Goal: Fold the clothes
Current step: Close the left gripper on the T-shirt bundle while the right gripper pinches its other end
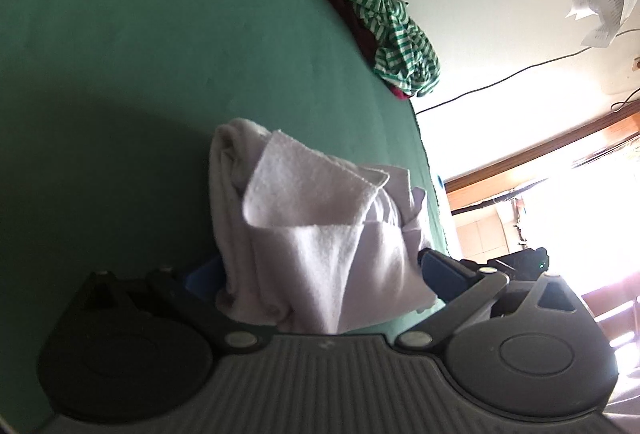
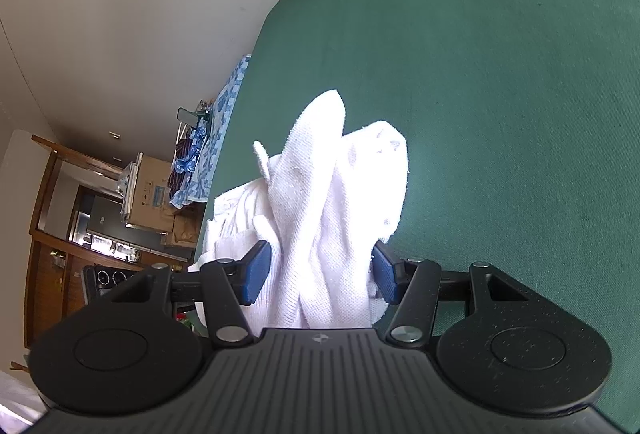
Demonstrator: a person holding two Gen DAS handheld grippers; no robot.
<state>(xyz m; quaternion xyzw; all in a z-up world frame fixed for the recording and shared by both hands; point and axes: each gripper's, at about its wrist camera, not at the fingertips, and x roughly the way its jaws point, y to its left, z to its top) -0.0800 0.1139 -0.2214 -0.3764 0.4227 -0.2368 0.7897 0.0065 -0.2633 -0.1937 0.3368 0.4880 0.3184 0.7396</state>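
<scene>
Green cloth covers the table (image 1: 140,53), which fills most of both wrist views and lies beneath and ahead of both pairs of fingers. White and bunched, the garment (image 2: 328,201) is the largest thing on it; it rises in soft folds straight ahead of the fingers, with one flap turned over on top in the left view (image 1: 304,201).

Beyond the left fingers, well apart at the far edge of the table, lies a crumpled green-and-white striped garment (image 1: 396,37) on top of something dark red (image 1: 360,29).

Blue-padded, the right gripper (image 2: 320,272) stands at a middling width, with a thick gather of the white garment packed between its pads; both fingers (image 2: 256,270) press against the cloth. Similarly, the left gripper (image 1: 320,274) has the white fabric bunched between its fingers (image 1: 440,270), filling the gap; one pad is mostly hidden behind the cloth.
</scene>
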